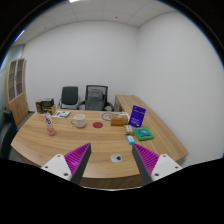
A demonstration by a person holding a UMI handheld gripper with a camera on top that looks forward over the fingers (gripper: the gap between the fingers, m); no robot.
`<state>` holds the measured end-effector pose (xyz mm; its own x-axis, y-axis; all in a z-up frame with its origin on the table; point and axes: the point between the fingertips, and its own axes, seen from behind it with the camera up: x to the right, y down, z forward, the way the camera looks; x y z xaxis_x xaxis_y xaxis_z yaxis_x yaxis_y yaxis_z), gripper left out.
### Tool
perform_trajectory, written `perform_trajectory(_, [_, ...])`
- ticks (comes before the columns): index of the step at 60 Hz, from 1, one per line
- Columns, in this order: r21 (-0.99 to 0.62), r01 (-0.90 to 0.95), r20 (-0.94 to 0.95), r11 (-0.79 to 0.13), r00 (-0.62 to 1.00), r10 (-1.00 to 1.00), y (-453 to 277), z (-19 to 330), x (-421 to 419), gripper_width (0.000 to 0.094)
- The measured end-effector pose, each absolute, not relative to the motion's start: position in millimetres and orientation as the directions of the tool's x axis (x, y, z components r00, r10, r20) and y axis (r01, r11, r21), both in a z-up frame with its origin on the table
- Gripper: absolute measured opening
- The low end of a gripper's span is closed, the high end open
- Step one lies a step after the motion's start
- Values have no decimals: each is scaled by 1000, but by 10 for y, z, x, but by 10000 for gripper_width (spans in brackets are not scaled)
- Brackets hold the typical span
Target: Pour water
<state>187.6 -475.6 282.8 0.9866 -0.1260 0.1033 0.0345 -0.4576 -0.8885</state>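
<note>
My gripper (112,161) is open and empty, held above the near edge of a wooden desk (60,148). Its two fingers, with purple pads (76,158), stand wide apart. A bottle with a pink label (49,125) stands on the desk's left part, well beyond the left finger. A white cup (79,121) stands to its right, farther back. A small round white and dark thing (116,158) lies on the desk between the fingers, a little ahead of them.
A purple box (137,115), a teal book (144,133) and a small blue thing (130,140) lie to the right. A dish (108,117) sits at the back. Two office chairs (95,97) stand behind the desk. A cabinet (16,88) stands left.
</note>
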Motion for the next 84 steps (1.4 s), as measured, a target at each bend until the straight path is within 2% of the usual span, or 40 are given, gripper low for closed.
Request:
perform_trajectory(18, [-863, 39, 86, -504, 994, -71, -4589, 2471, 1477, 861])
perform_trajectory(38, [-847, 84, 44, -526, 995, 89, -4029, 1861, -103, 858])
perform_trajectory(48, [-851, 97, 31, -516, 990, 135, -3442, 1561, -1037, 860])
perform_trajectory(53, [-872, 89, 21, -481, 989, 145, -3054, 1456, -1457, 858])
perform_trajectory(69, [-917, 15, -23, -399, 996, 90, -1741, 987, -2221, 846])
perform_trajectory(74, [-926, -11, -44, -377, 996, 78, -1406, 890, -2325, 801])
perform_trajectory(80, [-932, 0, -26, -362, 997, 66, -1099, 755, -2364, 693])
perform_trajectory(84, [-935, 21, -2, -354, 998, 62, -979, 683, -2346, 550])
